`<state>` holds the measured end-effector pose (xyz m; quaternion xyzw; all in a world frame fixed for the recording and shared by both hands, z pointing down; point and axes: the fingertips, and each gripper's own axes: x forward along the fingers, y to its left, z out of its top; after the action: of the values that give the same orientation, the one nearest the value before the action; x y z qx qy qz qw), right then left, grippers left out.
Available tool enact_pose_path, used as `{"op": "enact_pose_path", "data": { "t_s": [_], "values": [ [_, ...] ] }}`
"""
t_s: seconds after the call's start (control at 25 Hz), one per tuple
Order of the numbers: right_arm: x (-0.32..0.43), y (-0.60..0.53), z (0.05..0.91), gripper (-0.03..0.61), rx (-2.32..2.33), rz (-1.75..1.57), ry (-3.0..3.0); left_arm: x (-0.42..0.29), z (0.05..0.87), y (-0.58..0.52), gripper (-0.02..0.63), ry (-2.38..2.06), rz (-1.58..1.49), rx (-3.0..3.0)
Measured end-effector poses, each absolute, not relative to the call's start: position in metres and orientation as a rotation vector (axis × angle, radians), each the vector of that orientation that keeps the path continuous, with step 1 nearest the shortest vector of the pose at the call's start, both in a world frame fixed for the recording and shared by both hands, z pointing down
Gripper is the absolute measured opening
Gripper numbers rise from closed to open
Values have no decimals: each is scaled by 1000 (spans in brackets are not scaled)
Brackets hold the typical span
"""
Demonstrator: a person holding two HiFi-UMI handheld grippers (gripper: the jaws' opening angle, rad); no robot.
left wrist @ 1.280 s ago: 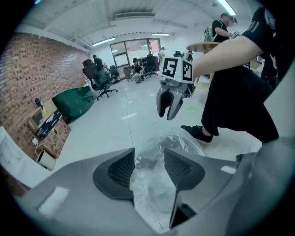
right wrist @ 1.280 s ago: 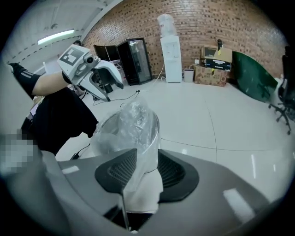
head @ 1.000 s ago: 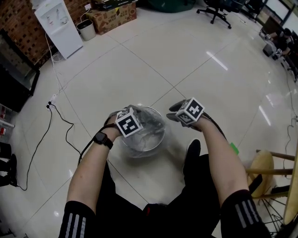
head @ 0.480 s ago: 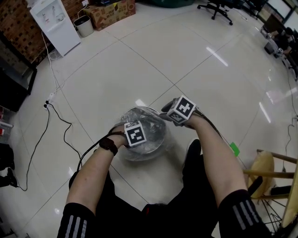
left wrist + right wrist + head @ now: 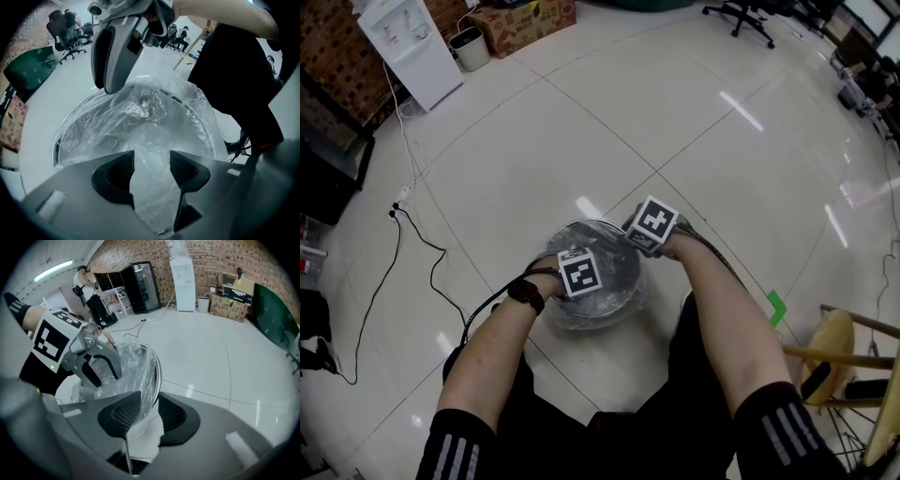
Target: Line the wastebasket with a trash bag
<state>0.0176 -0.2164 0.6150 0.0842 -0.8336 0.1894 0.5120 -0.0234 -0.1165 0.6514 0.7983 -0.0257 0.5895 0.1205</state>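
A round wire wastebasket [image 5: 581, 226] stands on the floor in front of me, with a clear trash bag [image 5: 609, 274] crumpled in its mouth. My left gripper [image 5: 152, 167] points down into the basket. Its jaws stand wide, and loose bag film [image 5: 150, 136] runs between the pads without being pressed. My right gripper [image 5: 147, 406] is at the basket's right rim [image 5: 158, 373]. Its pads are close together on the bag's edge [image 5: 143, 427] beside the rim, and they have just been opening a little. In the head view I see only each gripper's marker cube, the left [image 5: 579, 273] and the right [image 5: 652, 225].
A white water dispenser [image 5: 398, 47], a small bin [image 5: 471, 49] and a cardboard box [image 5: 525, 23] stand at the far left. A black cable [image 5: 422, 253] trails across the floor at left. A wooden stool [image 5: 834, 347] and a green floor mark [image 5: 776, 305] lie to the right.
Both grippers have come down to the basket. The left one has sunk into the basket's mouth. The right one has shifted left onto the rim.
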Motion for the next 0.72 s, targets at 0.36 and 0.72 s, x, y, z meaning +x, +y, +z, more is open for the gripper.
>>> {"op": "enact_pose_path", "data": {
  "t_s": [0.36, 0.72],
  "values": [
    [23, -243, 613, 5, 281, 568, -2046, -23, 657, -123, 232, -56, 1701, 2325],
    [46, -254, 655, 5, 322, 575, -1981, -8, 681, -128, 232, -29, 1768, 2319]
  ]
}}
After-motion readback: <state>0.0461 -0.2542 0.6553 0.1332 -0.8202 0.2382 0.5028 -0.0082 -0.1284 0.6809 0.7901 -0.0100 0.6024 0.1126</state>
